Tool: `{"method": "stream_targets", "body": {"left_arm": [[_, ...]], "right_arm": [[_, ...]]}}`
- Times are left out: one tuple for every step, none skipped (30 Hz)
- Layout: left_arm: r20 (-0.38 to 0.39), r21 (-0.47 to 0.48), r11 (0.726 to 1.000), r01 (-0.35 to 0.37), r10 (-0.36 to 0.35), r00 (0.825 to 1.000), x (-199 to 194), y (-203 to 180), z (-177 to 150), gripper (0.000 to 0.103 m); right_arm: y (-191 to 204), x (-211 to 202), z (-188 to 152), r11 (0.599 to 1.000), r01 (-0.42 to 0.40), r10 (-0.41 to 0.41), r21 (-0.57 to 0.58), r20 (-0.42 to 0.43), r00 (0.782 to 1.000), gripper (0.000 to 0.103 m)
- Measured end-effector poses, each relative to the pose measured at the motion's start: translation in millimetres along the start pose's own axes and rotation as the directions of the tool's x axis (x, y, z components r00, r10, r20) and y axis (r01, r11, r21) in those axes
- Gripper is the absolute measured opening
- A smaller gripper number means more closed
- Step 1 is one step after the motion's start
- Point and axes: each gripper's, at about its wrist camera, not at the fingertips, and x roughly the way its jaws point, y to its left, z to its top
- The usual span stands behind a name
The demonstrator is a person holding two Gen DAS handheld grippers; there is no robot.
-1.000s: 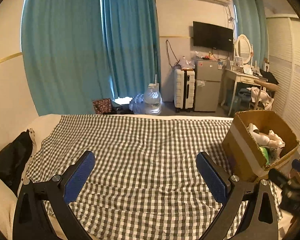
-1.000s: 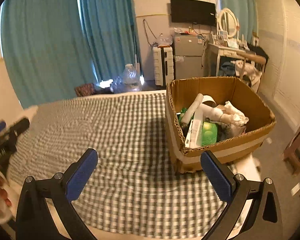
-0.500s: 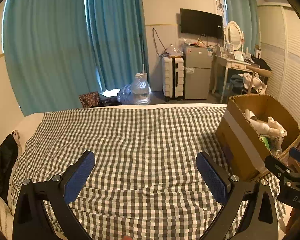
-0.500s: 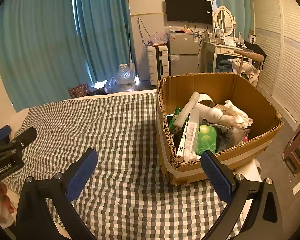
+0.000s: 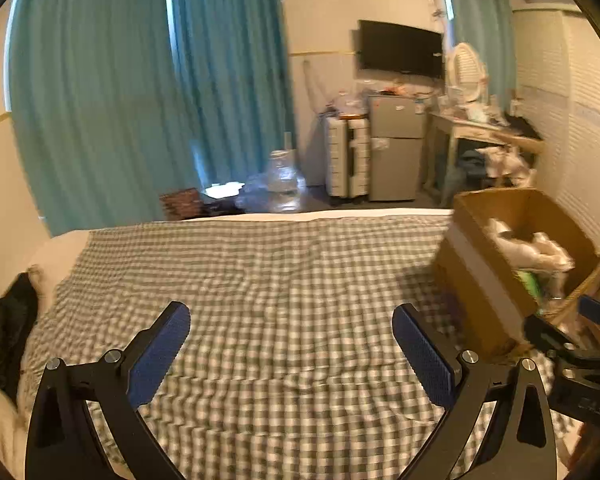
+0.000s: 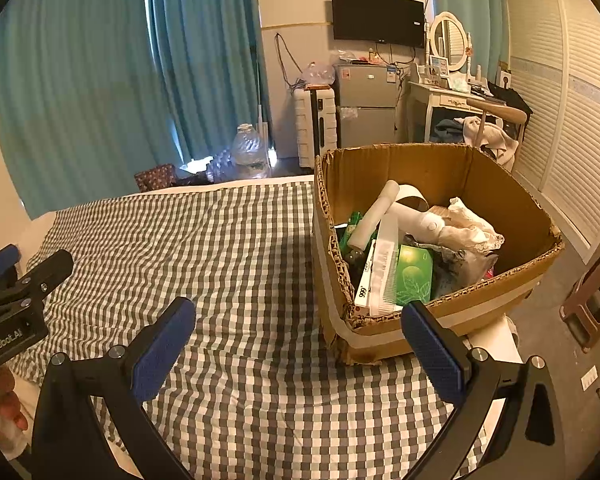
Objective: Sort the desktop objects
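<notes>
A brown cardboard box [image 6: 500,292] stands on the right end of the checked cloth [image 6: 228,248]. It holds a green packet [image 6: 414,276], a white roll [image 6: 374,216], a white comb, crumpled white paper and other items. The box also shows at the right of the left wrist view [image 5: 480,280]. My right gripper [image 6: 298,332] is open and empty, just in front of the box's near left corner. My left gripper [image 5: 291,338] is open and empty above the bare checked cloth [image 5: 260,272]. Each gripper shows at the edge of the other's view.
A dark garment [image 5: 4,320] lies at the cloth's left edge. Beyond the far edge are teal curtains [image 6: 120,80], a water bottle [image 6: 250,152], a white suitcase [image 6: 316,128], a small fridge [image 6: 364,108] and a dressing table [image 6: 452,100]. A brown stool [image 6: 596,304] stands right of the box.
Both grippers stay open and empty. The left wrist view has swung, with motion blur, and the box sits a little farther right in it. The right gripper has moved slightly closer to the box.
</notes>
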Motion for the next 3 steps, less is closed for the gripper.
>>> {"method": "stream_targets", "body": {"left_arm": [[-0.001,-0.002,1.000,-0.017,0.017,1.000,-1.1,0.3,0.2,0.103],[-0.002,-0.010,1.000,-0.008,0.008,1.000,-1.7,1.3,0.3,0.103],[-0.007,-0.021,1.000,0.002,-0.002,1.000,-1.5,2.6,0.4,0.103]], "right_arm": [[0.2,-1.1,0.1,1.000,-0.003,0.003,-0.002,0.002,1.000,0.103],[0.9,-1.9,0.2,1.000,-0.002,0.002,-0.003,0.005,1.000,0.103],[1.8,-2.3,0.3,1.000,-0.005,0.006,-0.007,0.006,1.000,0.103]]}}
